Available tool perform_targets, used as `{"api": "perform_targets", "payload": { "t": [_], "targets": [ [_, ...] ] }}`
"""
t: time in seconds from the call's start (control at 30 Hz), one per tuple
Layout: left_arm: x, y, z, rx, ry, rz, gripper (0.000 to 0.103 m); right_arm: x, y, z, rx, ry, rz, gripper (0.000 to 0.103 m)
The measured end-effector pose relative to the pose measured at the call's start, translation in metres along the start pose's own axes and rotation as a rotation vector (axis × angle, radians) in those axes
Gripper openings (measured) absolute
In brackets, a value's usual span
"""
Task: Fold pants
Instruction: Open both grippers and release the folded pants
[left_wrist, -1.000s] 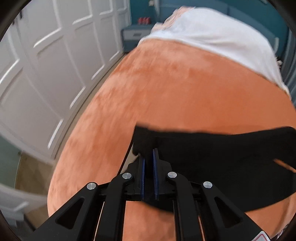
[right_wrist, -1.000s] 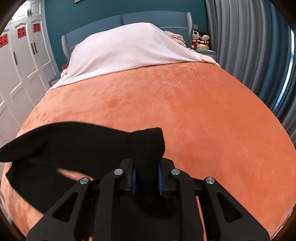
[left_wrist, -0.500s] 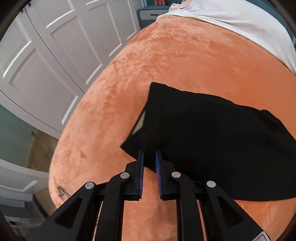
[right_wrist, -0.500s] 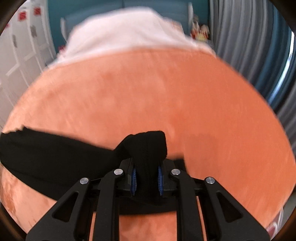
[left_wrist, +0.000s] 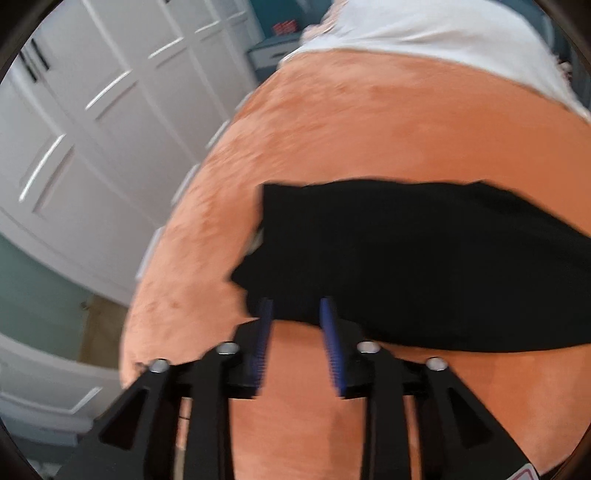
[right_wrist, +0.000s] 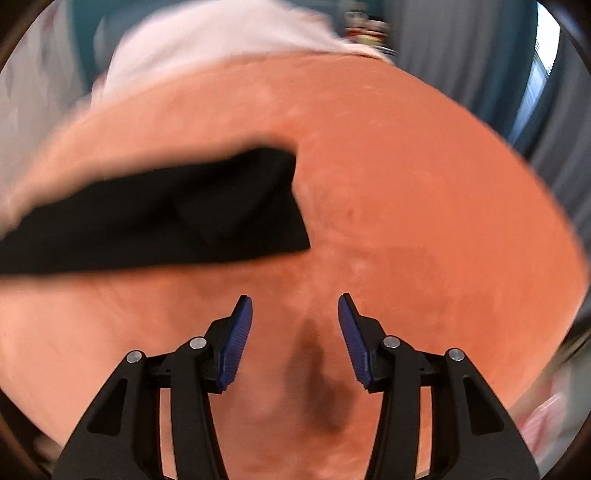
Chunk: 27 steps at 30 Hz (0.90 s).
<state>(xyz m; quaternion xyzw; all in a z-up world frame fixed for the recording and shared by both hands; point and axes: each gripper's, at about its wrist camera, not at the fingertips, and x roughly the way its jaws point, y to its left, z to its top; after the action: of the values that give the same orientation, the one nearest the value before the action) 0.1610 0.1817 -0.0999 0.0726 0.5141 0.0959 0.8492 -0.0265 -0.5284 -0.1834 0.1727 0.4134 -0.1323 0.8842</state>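
Black fabric pants (left_wrist: 424, 266) lie flat as a long folded band on the orange plush bedspread (left_wrist: 406, 129), on the half nearer the grippers, well short of the white sheet (left_wrist: 424, 29) at the head end. Left gripper (left_wrist: 295, 325): jaws open, nothing held, tips right at the near edge of the pants close to their left end; contact can't be called through the blur. Right gripper (right_wrist: 295, 325): jaws wide open, empty, over bare bedspread, apart from the pants' right end (right_wrist: 280, 206), which sits ahead and left of it. That end shows one layer lying over another with a diagonal crease, so my read is that the lengthwise fold is down and a crosswise fold is next. To do it well: pinch both layers at a corner of one end, not just the top layer; take the matching corner with the other gripper; lift low, carry the end across to the far end, line up edges before letting go. Plush will drag the cloth, so lift clear, don't slide. Both views are motion-blurred, so edge positions are approximate.
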Motion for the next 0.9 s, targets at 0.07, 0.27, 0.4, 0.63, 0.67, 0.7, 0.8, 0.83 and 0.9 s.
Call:
{"api": "perform_targets", "payload": {
  "t": [0.07,0.27,0.4,0.63,0.67,0.7,0.8,0.83,0.9],
  "targets": [
    [-0.019,-0.025,0.000,0.005,-0.032,-0.075,0.037,-0.001,-0.006,0.023,0.131,-0.023,0.084,0.066],
    [-0.056,-0.089,-0.005,-0.018,-0.064,-0.256,0.051,0.073,0.012,0.076,0.179,0.125,0.134,0.059],
    [-0.063,-0.115,-0.014,-0.017,-0.040,-0.285,0.052,0.061,0.052,0.105,0.018,0.034,0.095,0.005],
    [-0.059,-0.128,-0.030,0.013,-0.008,-0.284,0.052,0.014,0.089,0.041,-0.658,-0.057,-0.160,0.011],
    [-0.057,-0.128,-0.031,0.014,-0.006,-0.281,0.052,0.032,0.073,0.025,-0.671,0.051,-0.226,0.011],
    [-0.057,-0.129,-0.032,0.017,-0.002,-0.283,0.052,0.042,0.052,0.006,-0.666,0.136,-0.296,0.011],
    [-0.056,-0.131,-0.035,0.016,0.006,-0.292,0.052,0.016,0.021,-0.004,-0.455,0.105,-0.237,0.011],
    [-0.056,-0.132,-0.036,0.017,0.010,-0.292,0.053,0.006,0.015,0.001,-0.360,0.080,-0.182,0.015],
    [-0.053,-0.136,-0.037,0.017,0.029,-0.293,0.056,-0.007,0.000,0.019,-0.132,0.045,-0.043,0.039]
  ]
}}
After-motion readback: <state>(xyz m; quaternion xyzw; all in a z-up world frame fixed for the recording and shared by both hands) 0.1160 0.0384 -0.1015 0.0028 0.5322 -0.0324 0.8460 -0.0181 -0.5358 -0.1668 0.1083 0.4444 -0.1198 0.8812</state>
